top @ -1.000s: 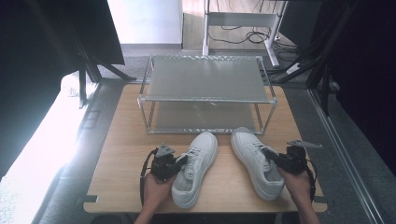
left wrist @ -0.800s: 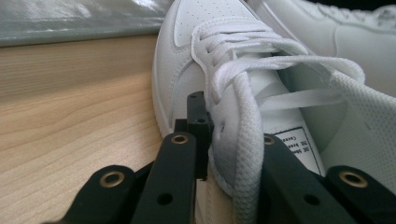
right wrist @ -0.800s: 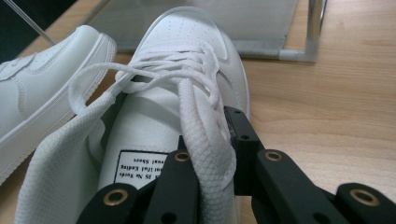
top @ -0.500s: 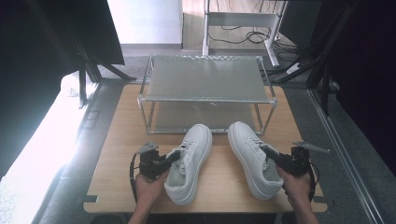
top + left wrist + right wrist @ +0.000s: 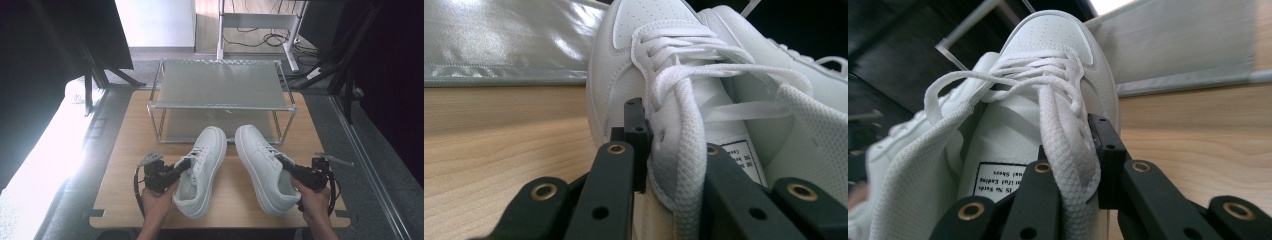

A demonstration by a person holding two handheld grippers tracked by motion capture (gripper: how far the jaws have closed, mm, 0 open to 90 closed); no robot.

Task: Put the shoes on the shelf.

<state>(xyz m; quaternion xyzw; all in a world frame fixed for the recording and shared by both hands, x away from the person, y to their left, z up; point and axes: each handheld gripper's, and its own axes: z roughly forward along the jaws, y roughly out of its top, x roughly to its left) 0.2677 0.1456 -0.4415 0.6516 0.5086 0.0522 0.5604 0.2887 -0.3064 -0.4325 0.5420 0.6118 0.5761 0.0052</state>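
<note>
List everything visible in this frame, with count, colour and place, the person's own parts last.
left shoe: 1, white, table front, toe toward rack, side wall clamped.
right shoe: 1, white, beside it, likewise clamped.
rack: 1, silver, two shelves, table's far half.
table: 1, light wood.
desk frame: 1, white, floor beyond, cables under it.
left gripper: 1, black, shut on left shoe.
right gripper: 1, black, shut on right shoe.
hands: 2, bottom edge.
</note>
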